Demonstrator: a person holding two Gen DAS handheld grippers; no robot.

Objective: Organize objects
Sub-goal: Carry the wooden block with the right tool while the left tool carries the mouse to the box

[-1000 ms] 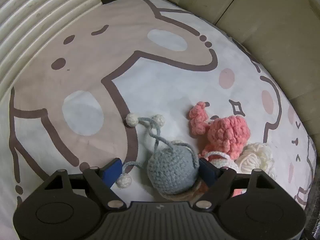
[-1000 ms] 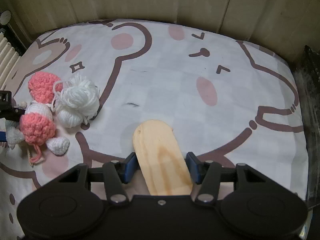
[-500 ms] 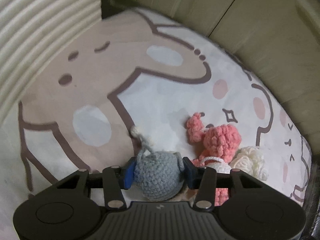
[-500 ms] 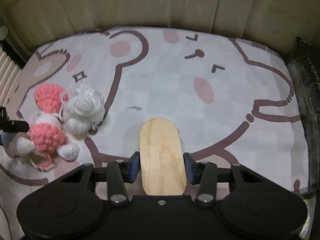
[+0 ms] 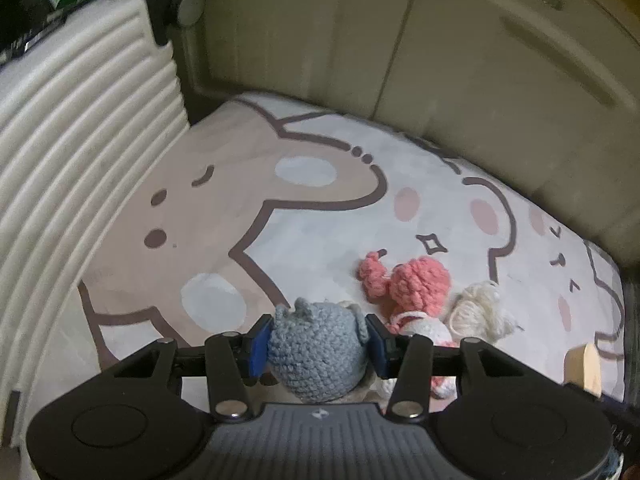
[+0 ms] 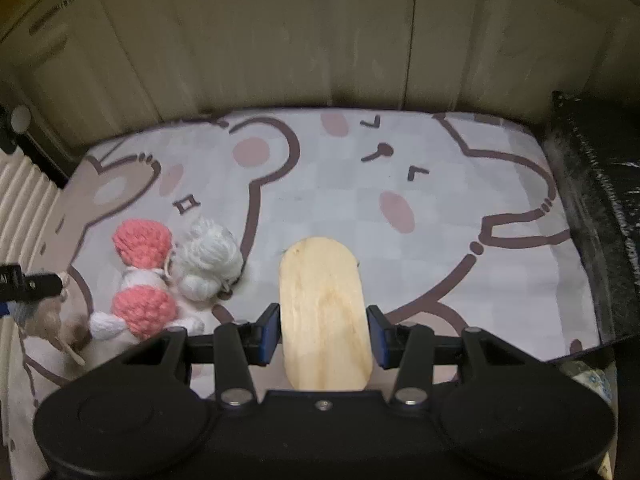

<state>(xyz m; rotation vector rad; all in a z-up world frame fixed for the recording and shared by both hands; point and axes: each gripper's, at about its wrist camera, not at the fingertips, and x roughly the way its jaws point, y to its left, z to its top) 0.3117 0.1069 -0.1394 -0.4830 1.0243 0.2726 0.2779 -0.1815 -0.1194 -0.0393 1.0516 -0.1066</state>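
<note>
Counting one grey toy [image 5: 316,354], one board [image 6: 324,316]

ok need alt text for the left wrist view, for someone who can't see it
The left gripper is shut on a grey crocheted toy above a bear-print cloth. Just right of it lie a pink and white crocheted toy and a bundle of cream yarn; a ribbed white panel stands left.

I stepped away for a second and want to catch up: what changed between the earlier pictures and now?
The left claw closed on the grey crochet toy and lifted it off the printed sheet. The right claw tightened on the wooden board and raised it too. The pink crochet doll and white yarn ball stayed where they lay.
</note>
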